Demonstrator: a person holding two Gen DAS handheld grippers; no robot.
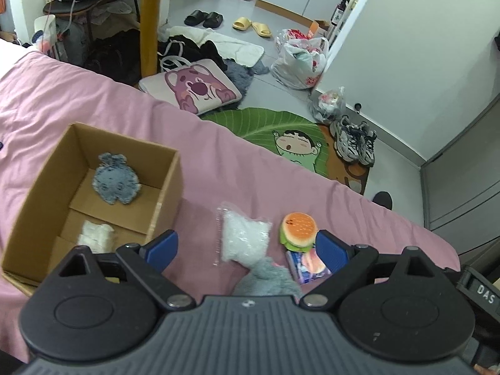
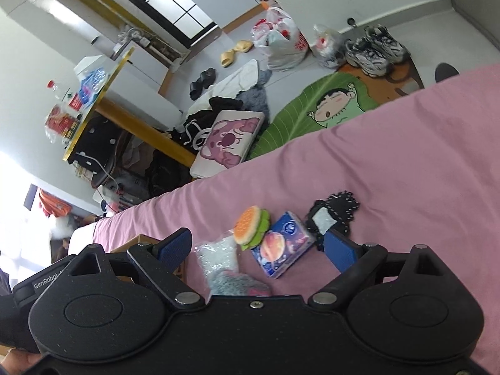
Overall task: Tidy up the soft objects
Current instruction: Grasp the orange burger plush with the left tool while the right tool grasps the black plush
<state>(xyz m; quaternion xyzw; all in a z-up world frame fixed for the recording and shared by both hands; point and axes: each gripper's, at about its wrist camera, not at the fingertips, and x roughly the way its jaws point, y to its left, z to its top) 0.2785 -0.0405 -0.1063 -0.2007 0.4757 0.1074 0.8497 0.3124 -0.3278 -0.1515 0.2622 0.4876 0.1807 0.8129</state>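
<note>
Cardboard box [image 1: 93, 187] sat open on the pink bed [image 1: 250, 162], already holding a grey-blue plush [image 1: 115, 178] and a white soft bundle [image 1: 95, 237]. Beside it lay a clear bag of white filling [image 1: 243, 240], a burger plush [image 1: 298, 229], a blue tissue pack [image 2: 282, 243], a grey fuzzy piece [image 1: 268, 276] and a black knit item [image 2: 332, 215]. We held the left hand-held gripper [image 1: 247, 248] with jaws wide apart and empty above the bag; the right hand-held gripper [image 2: 257, 250] likewise spread, holding nothing. We judged all pieces light and squashy; the bag looked slippery, best pinched at its bulging middle, the burger across its bun.
</note>
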